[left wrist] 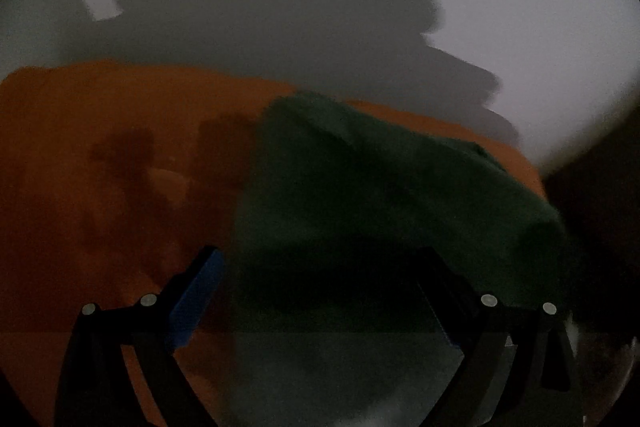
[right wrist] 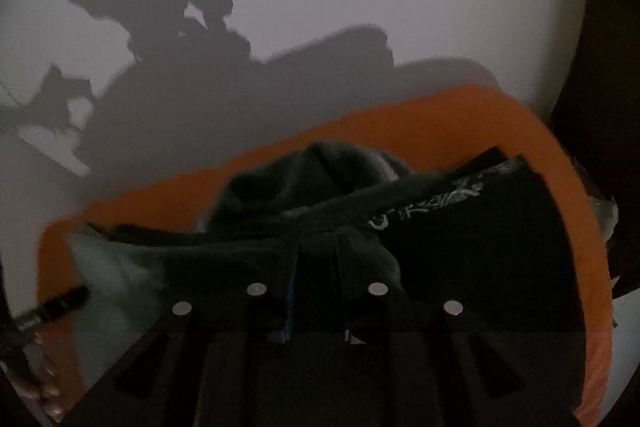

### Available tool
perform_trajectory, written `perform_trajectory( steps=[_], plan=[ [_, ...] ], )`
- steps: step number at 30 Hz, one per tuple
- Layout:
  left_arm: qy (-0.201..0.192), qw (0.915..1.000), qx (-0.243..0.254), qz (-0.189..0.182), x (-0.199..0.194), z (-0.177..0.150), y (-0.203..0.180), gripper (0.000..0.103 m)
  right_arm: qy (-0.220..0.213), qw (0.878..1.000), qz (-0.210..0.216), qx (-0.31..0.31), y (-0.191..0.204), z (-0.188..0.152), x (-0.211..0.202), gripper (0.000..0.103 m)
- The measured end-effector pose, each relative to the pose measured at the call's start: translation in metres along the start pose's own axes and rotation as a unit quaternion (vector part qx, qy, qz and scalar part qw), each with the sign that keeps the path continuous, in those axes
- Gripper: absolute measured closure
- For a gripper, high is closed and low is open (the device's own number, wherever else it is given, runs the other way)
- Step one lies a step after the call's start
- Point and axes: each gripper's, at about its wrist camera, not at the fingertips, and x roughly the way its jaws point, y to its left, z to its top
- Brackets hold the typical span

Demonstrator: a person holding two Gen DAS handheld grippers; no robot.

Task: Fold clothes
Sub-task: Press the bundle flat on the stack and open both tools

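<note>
dark green fleecy garment (left wrist: pixel 380 187), softly bunched

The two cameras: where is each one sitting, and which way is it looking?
Left wrist: sits on the left gripper, looking down over the green garment; its open fingers show.
Right wrist: sits on the right gripper, looking down at dark clothes; its near-closed fingers show.
Both show the green garment, orange surface and white wall.

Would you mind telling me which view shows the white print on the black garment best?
The right wrist view: the white print lies unobstructed on the black garment there, though blurred. The left wrist view shows neither, only the green garment on the orange cloth.
</note>
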Motion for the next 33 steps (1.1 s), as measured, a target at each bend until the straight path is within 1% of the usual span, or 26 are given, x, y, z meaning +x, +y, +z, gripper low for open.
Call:
perform_trajectory(
  steps=[1, 2, 3, 4, 5, 6, 7, 8, 10, 11, 12, 13, 14, 15, 16, 18, 19, 20, 22, 23, 24, 25, 27, 28, 30, 33],
  plan=[
    [0.001, 0.9998, 0.015, -0.009, -0.005, -0.006, 0.001, 0.006, -0.012, 1.0, 0.021, -0.011, 0.008, -0.005, -0.013, 0.089],
    [0.005, 0.999, 0.039, -0.02, -0.005, -0.02, -0.008, 0.006, -0.015, 0.998, 0.051, -0.027, 0.022, -0.013, -0.025, 0.088],
    [0.011, 0.9974, 0.07, -0.013, -0.012, -0.039, -0.012, 0.006, -0.008, 0.996, 0.081, -0.045, 0.037, -0.025, -0.032, 0.088],
    [0.017, 0.9955, 0.093, 0.009, -0.019, -0.058, -0.012, 0.006, 0.009, 0.993, 0.096, -0.065, 0.048, -0.038, -0.033, 0.088],
    [0.027, 0.9933, 0.107, 0.035, -0.011, -0.068, -0.009, 0.006, 0.028, 0.99, 0.109, -0.084, 0.058, -0.051, -0.033, 0.089],
    [0.039, 0.9947, 0.092, 0.024, 0.001, -0.066, -0.001, 0.006, 0.051, 0.989, 0.088, -0.107, 0.062, -0.064, -0.025, 0.089],
    [0.05, 0.9959, 0.075, 0.01, 0.013, -0.064, 0.007, 0.006, 0.061, 0.99, 0.083, -0.095, 0.047, -0.07, -0.018, 0.099],
    [0.063, 0.9967, 0.05, -0.01, 0.014, -0.066, 0.02, 0.006, 0.07, 0.991, 0.08, -0.078, 0.03, -0.075, -0.011, 0.103],
    [0.057, 0.9977, 0.038, 0.002, -0.002, -0.069, 0.026, 0.006, 0.077, 0.993, 0.074, -0.04, 0.001, -0.079, -0.005, 0.103],
    [0.053, 0.998, 0.033, 0.009, -0.011, -0.07, 0.029, 0.006, 0.064, 0.996, 0.053, -0.035, -0.003, -0.077, -0.014, 0.103],
    [0.047, 0.9979, 0.043, 0.015, -0.025, -0.074, 0.026, 0.006, 0.043, 0.997, 0.03, -0.051, 0.003, -0.074, -0.028, 0.103],
    [0.048, 0.9977, 0.048, 0.002, -0.034, -0.077, 0.025, 0.006, 0.024, 0.997, 0.012, -0.071, 0.013, -0.074, -0.042, 0.103],
    [0.055, 0.9969, 0.054, -0.019, -0.04, -0.082, 0.019, 0.006, 0.013, 0.996, 0.01, -0.086, 0.026, -0.077, -0.056, 0.102],
    [0.062, 0.9954, 0.061, -0.041, -0.046, -0.088, 0.012, 0.006, 0.024, 0.995, 0.027, -0.092, 0.039, -0.085, -0.061, 0.102],
    [0.069, 0.994, 0.071, -0.047, -0.049, -0.092, 0.01, 0.006, 0.037, 0.993, 0.046, -0.098, 0.052, -0.095, -0.065, 0.102],
    [0.076, 0.9925, 0.092, -0.025, -0.043, -0.103, 0.006, 0.006, 0.062, 0.989, 0.085, -0.107, 0.078, -0.114, -0.073, 0.102],
    [0.086, 0.9924, 0.087, -0.011, -0.036, -0.108, 0.014, 0.006, 0.075, 0.988, 0.084, -0.107, 0.083, -0.121, -0.069, 0.102],
    [0.096, 0.992, 0.082, 0.002, -0.028, -0.112, 0.022, 0.006, 0.091, 0.988, 0.072, -0.101, 0.082, -0.13, -0.06, 0.102],
    [0.112, 0.9927, 0.046, 0.005, -0.03, -0.126, 0.052, 0.006, 0.112, 0.992, 0.039, -0.054, 0.06, -0.14, -0.047, 0.103],
    [0.119, 0.9925, 0.027, 0.006, -0.031, -0.133, 0.067, 0.006, 0.112, 0.993, 0.034, -0.018, 0.041, -0.141, -0.044, 0.103],
    [0.115, 0.9932, 0.017, 0.001, -0.034, -0.136, 0.075, 0.006, 0.108, 0.994, 0.024, 0.006, 0.026, -0.142, -0.046, 0.103],
    [0.108, 0.9941, 0.015, -0.001, -0.037, -0.136, 0.08, 0.006, 0.103, 0.995, 0.007, 0.008, 0.023, -0.141, -0.05, 0.103],
    [0.094, 0.9955, 0.009, -0.002, -0.061, -0.148, 0.093, 0.006, 0.09, 0.995, -0.037, -0.028, 0.038, -0.142, -0.064, 0.103],
    [0.092, 0.9957, 0.005, -0.007, -0.062, -0.153, 0.107, 0.006, 0.088, 0.994, -0.042, -0.042, 0.048, -0.144, -0.07, 0.103],
    [0.085, 0.9963, -0.003, -0.012, -0.083, -0.156, 0.119, 0.006, 0.095, 0.994, -0.034, -0.049, 0.073, -0.149, -0.084, 0.103],
    [0.077, 0.9968, -0.008, -0.02, -0.09, -0.162, 0.12, 0.006, 0.105, 0.993, -0.011, -0.053, 0.117, -0.161, -0.118, 0.103]
  ],
)
